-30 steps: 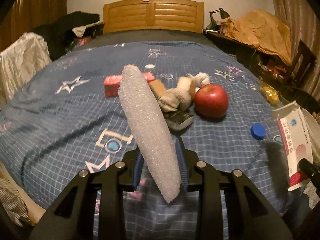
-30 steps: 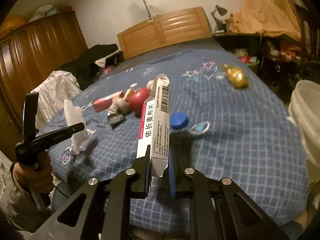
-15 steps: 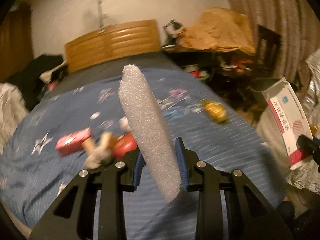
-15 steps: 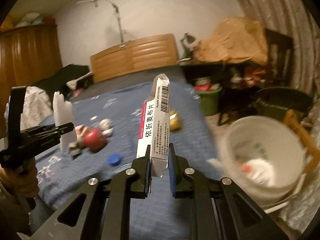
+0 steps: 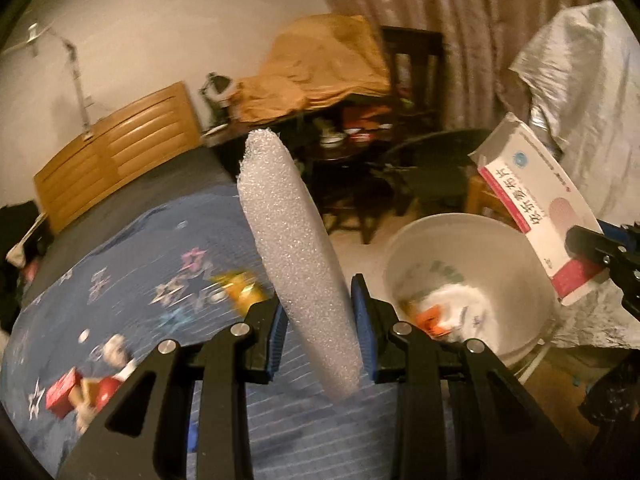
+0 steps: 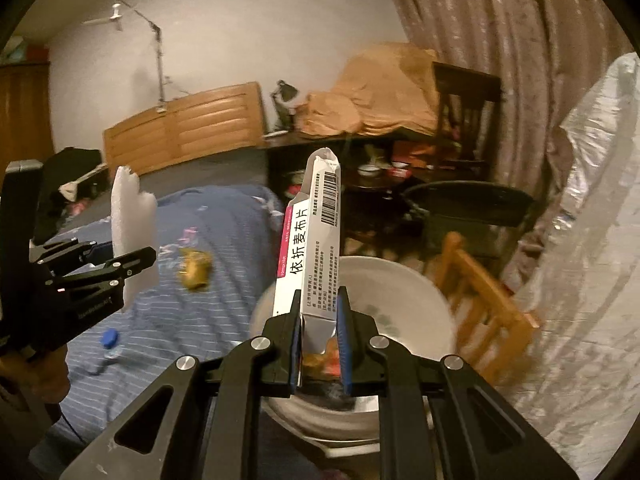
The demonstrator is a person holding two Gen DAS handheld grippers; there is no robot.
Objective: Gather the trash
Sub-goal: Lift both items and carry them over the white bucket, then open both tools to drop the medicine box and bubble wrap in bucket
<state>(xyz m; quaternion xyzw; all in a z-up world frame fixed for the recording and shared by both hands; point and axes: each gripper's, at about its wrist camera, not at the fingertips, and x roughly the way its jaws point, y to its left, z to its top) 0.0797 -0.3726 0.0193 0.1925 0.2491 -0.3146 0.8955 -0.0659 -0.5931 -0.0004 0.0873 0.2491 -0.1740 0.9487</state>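
Observation:
My left gripper (image 5: 320, 336) is shut on a long white foam piece (image 5: 292, 248), held upright over the bed's right edge; it also shows in the right wrist view (image 6: 132, 236). My right gripper (image 6: 320, 344) is shut on a white and pink medicine box (image 6: 312, 248), which also shows in the left wrist view (image 5: 536, 208). A white bucket (image 5: 472, 248) with some trash inside stands on the floor beside the bed, just beyond both grippers; in the right wrist view the bucket (image 6: 404, 292) lies right behind the box.
On the blue star bedspread (image 5: 140, 272) lie a yellow wrapper (image 6: 194, 272), a blue cap (image 6: 109, 337), a red box (image 5: 60, 394) and an apple. A wooden chair (image 6: 480, 308), a dark table (image 5: 360, 160) and silver sheeting (image 6: 580, 280) stand near the bucket.
Both grippers swung right, away from the middle of the bed toward the white bucket, each still holding its item. The bucket now sits close in front of both.

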